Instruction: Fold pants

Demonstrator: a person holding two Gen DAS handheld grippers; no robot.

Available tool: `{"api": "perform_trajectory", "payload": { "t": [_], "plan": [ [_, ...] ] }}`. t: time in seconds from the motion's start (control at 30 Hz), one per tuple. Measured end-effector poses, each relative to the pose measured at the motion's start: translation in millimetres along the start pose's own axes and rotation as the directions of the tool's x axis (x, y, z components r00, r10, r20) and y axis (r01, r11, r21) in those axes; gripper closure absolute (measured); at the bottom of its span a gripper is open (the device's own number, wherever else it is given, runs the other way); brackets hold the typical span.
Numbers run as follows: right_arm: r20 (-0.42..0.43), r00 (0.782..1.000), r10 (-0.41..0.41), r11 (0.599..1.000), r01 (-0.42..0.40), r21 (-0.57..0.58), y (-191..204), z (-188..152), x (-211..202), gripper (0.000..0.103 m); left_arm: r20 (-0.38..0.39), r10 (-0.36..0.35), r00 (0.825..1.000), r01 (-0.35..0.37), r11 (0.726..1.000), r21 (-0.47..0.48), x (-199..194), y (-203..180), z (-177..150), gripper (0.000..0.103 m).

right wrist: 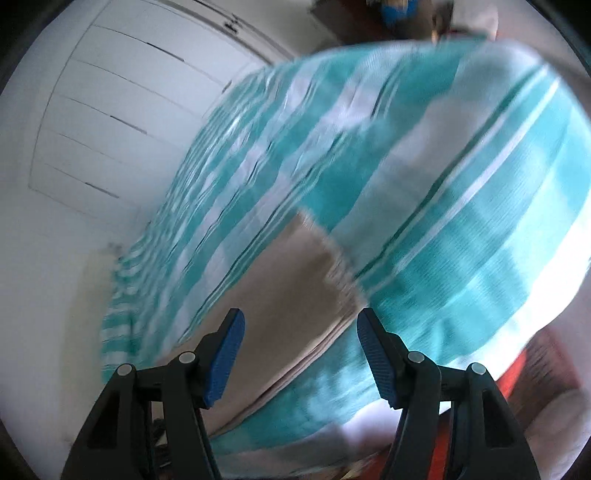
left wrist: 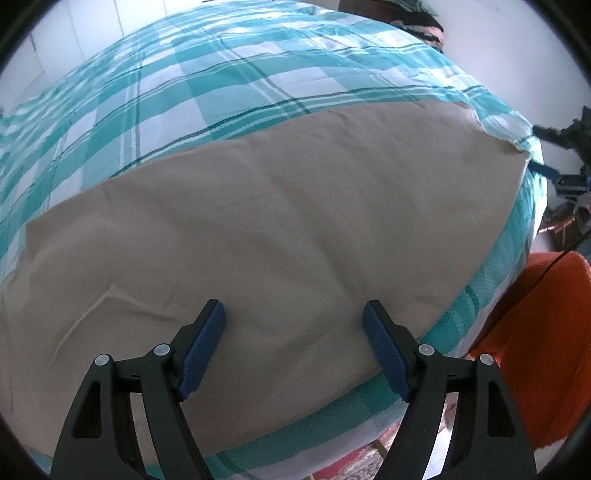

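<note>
Beige pants (left wrist: pixel 258 229) lie spread flat on a bed with a teal and white checked cover (left wrist: pixel 166 92). Just above the cloth near the bed's front edge, my left gripper (left wrist: pixel 294 314) stands open with nothing between its blue pads. In the blurred right wrist view the pants (right wrist: pixel 291 295) show as a beige strip ending in a hem. My right gripper (right wrist: pixel 299 325) hangs open over that end, empty. The right gripper (left wrist: pixel 569 162) also shows at the far right edge of the left wrist view, beyond the pants' end.
An orange cloth (left wrist: pixel 535 332) hangs beside the bed at the lower right. A patterned rug (left wrist: pixel 362 458) lies on the floor below the bed edge. White cupboard doors (right wrist: pixel 103 122) stand to the left. Dark clutter (left wrist: pixel 417 18) sits past the far corner.
</note>
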State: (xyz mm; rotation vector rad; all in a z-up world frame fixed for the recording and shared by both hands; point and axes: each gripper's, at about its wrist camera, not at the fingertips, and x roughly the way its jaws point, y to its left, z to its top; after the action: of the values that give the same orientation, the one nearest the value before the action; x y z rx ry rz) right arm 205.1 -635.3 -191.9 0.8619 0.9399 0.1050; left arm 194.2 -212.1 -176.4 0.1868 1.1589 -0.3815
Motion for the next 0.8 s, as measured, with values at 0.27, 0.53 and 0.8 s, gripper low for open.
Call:
{"api": "perform_trajectory", "payload": {
  "t": [0.27,0.53,0.8],
  "plan": [
    [-0.077,0.992,-0.102,0.993,0.106,0.043,1,-1,34,0.039,0.007,-0.005,1.0,0.005,1.0,0.0,-4,-1,-4,0.024],
    [-0.115,0.984,-0.138,0.989,0.13,-0.073,16,-2,64,0.088,0.01,0.025,1.0,-0.025,1.0,0.018,7,-9,-5,0.021],
    [0.026,0.996,-0.09,0.962,0.094,-0.257,86,-2,12,0.094,0.054,-0.148,0.988,0.156,0.97,-0.187,-40,63,-6,0.02]
  ]
}}
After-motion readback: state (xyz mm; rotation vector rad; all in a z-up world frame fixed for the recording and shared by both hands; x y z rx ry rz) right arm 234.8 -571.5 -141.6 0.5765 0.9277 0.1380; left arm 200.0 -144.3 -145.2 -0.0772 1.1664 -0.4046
